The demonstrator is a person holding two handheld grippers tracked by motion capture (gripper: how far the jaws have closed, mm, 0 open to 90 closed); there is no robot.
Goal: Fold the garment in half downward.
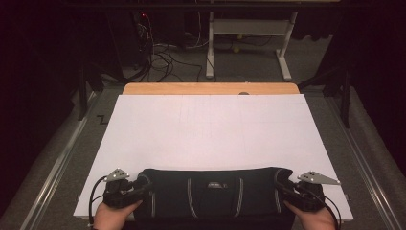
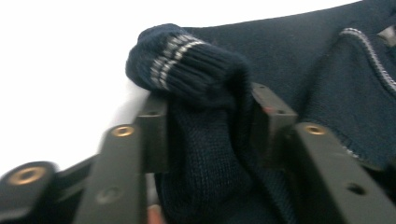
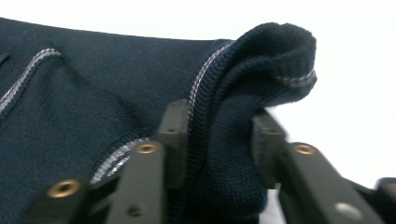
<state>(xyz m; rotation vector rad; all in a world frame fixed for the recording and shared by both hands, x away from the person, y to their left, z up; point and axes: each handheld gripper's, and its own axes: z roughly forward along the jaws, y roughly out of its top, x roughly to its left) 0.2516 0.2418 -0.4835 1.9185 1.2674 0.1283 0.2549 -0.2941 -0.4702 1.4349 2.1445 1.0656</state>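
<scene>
A: Navy knit sweater [image 1: 213,194] folded at near edge of white-covered desk [image 1: 210,129]. Left gripper [image 1: 140,188] clamped on striped cuff end; right gripper [image 1: 281,187] clamped on other end.

B: Mid-fold, judged. Next: lift both ends level, carry forward together.
</scene>
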